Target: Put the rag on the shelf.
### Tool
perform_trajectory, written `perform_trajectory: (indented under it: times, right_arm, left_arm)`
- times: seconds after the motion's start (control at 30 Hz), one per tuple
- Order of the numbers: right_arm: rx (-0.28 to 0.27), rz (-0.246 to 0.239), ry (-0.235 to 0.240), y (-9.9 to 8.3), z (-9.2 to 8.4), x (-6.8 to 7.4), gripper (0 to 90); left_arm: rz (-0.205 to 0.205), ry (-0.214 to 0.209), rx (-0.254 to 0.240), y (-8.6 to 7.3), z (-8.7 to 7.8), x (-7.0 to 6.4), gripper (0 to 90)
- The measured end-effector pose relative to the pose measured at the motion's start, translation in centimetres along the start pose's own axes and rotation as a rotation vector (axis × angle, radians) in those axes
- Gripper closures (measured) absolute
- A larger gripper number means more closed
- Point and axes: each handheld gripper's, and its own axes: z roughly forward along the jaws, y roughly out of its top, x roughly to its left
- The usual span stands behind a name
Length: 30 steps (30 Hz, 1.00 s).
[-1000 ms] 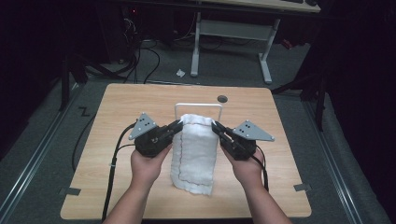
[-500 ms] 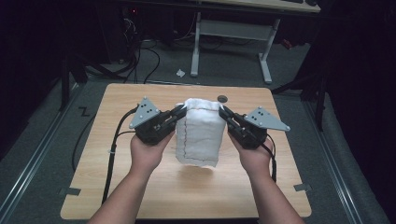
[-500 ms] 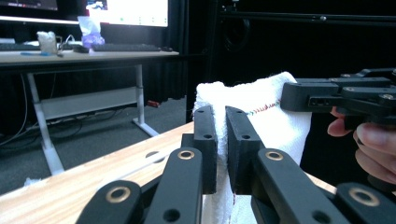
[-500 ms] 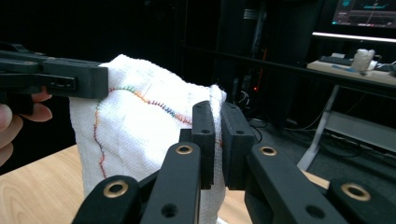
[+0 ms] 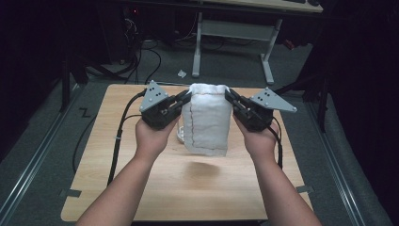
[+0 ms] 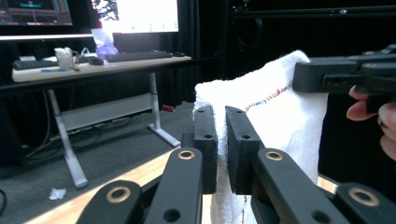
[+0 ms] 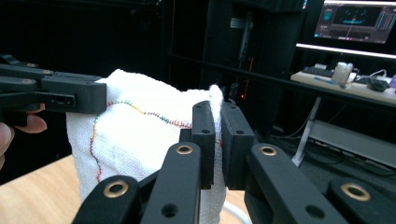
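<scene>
- High view: left gripper (image 5: 184, 97) and right gripper (image 5: 230, 97) each have fingers clamped on a top corner of the towel (image 5: 207, 120), which hangs between them above the surface (image 5: 117, 155).
- Keep both corners level and the top edge taut (a red-stitched hem marks it); the bottom edge looks just clear.
- Open surface toward the person; side edges are near each hand.

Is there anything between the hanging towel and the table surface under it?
Nothing visible. The white towel hangs free from the left tongs and right tongs, each pinching a top corner. Below it lies bare wooden table, bearing just its shadow.
</scene>
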Motion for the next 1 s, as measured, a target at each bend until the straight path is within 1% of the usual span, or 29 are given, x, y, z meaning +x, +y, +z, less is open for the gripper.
perform_trajectory:
  times: [0.03,0.07,0.13,0.27,0.37,0.5,0.53,0.57,0.67,0.7,0.73,0.8,0.87,0.9,0.93,1.0]
  right_arm:
    - [-0.004,0.005,0.001,0.3,0.2,-0.1,85.9]
    - [-0.009,0.009,0.003,0.5,0.4,-0.3,85.9]
    - [-0.016,0.014,0.008,0.8,0.8,-0.5,85.9]
    - [-0.023,0.005,0.005,1.5,1.8,-0.6,85.9]
    - [-0.021,0.010,0.004,1.9,2.7,-0.7,85.9]
    - [-0.009,0.016,0.003,2.3,4.0,-1.2,85.9]
    - [-0.002,0.016,0.001,2.4,4.3,-1.3,85.9]
    - [0.003,0.015,-0.002,2.5,4.6,-1.5,85.9]
    - [0.005,0.031,-0.003,2.8,5.2,-2.1,85.9]
    - [0.005,0.031,-0.003,2.8,5.2,-2.1,85.9]
    - [0.008,0.030,-0.013,3.0,5.6,-2.4,85.9]
    - [0.015,0.027,-0.024,3.1,6.1,-2.7,85.9]
    - [0.023,0.033,-0.024,3.1,6.6,-3.0,85.9]
    - [0.030,0.032,-0.027,3.1,6.8,-3.1,85.9]
    - [0.037,0.037,-0.024,3.0,7.1,-3.3,85.9]
    - [0.053,0.040,-0.015,2.8,7.7,-3.6,86.0]
  left_arm:
    - [0.000,0.000,0.000,0.0,0.0,0.0,84.3]
    - [-0.007,0.002,-0.001,0.3,0.2,0.5,84.3]
    - [0.004,0.013,-0.005,0.6,0.3,0.9,84.2]
    - [0.006,0.032,-0.018,1.4,0.5,1.7,84.2]
    - [0.009,0.047,-0.019,1.9,0.9,2.5,84.2]
    - [0.034,0.060,0.007,2.7,1.7,3.6,84.2]
    - [0.047,0.060,0.011,2.9,1.9,3.8,84.3]
    - [0.048,0.057,0.012,3.0,2.0,4.0,84.3]
    - [0.041,0.047,0.026,3.3,2.7,4.7,84.2]
    - [0.041,0.047,0.026,3.3,2.7,4.7,84.2]
    - [0.030,0.048,0.024,3.5,3.1,5.0,84.2]
    - [0.028,0.057,0.031,3.6,3.5,5.3,84.2]
    - [0.009,0.050,0.028,3.7,4.1,5.7,84.2]
    - [0.005,0.060,0.038,3.7,4.4,6.0,84.2]
    - [0.013,0.072,0.050,3.8,4.7,6.2,84.1]
    - [0.020,0.078,0.076,4.0,5.2,6.6,84.1]
